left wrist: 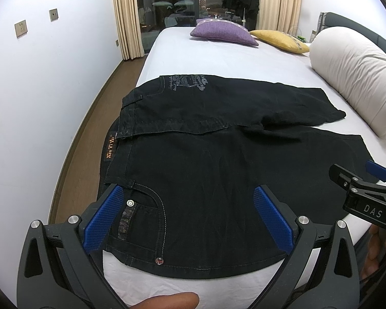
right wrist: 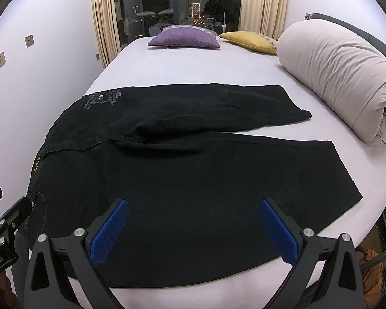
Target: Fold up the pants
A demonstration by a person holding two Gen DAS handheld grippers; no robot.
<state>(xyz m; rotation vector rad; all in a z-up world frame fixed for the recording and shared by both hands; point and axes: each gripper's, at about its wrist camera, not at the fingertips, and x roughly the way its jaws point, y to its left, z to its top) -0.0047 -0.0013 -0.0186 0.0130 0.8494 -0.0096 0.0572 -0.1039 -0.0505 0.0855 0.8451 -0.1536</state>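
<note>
Black jeans (left wrist: 218,167) (right wrist: 193,170) lie spread on the white bed sheet, waistband at the left, both legs running to the right and slightly apart. My left gripper (left wrist: 190,200) hovers open over the near front pocket, with nothing between its blue pads (left wrist: 105,219). My right gripper (right wrist: 193,211) hovers open over the near leg's thigh, also holding nothing. In the left wrist view the right gripper (left wrist: 357,180) pokes in at the right edge. A corner of the left gripper (right wrist: 10,216) shows at the left edge of the right wrist view.
A rolled white duvet (left wrist: 357,77) (right wrist: 342,77) lies along the bed's right side. A purple cushion (left wrist: 224,33) and a yellow cushion (left wrist: 280,40) sit at the far end. The wood floor (left wrist: 95,118) and a white wall run along the bed's left edge.
</note>
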